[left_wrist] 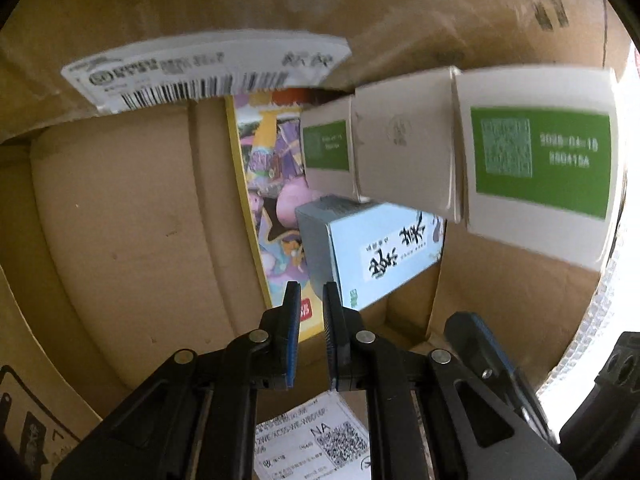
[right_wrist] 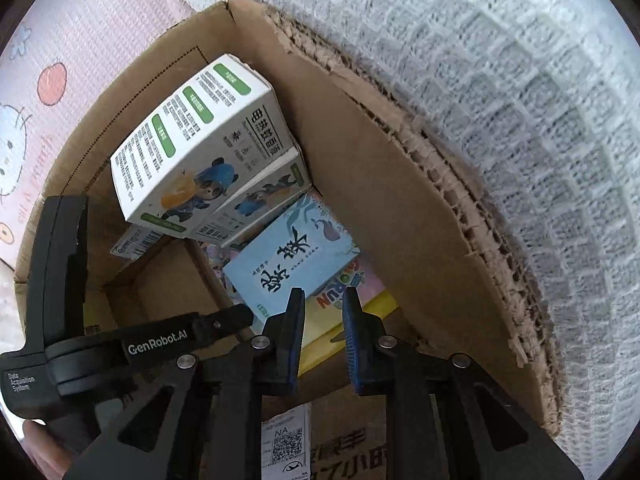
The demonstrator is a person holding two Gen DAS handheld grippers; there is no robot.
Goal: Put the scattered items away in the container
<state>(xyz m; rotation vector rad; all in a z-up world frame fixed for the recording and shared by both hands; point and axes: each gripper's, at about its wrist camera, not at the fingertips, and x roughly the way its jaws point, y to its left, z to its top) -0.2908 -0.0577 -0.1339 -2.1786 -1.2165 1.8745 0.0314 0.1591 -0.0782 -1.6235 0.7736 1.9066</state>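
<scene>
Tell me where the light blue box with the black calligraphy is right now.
The light blue box lies inside the cardboard carton, just ahead of the right gripper, resting on a colourful yellow-edged book below the two white-and-green boxes.

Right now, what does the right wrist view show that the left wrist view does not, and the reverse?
Only the right wrist view shows the pink cartoon-print mat, the white textured fabric, the cardboard box's torn wall edge and the cartoon bear face of the white-and-green boxes. Only the left wrist view shows those boxes' green QR and date panels and the bare box floor. Both show the light blue calligraphy box lying on the colourful picture book, a barcode label, and both grippers, empty, fingers apart: left gripper, right gripper.
</scene>
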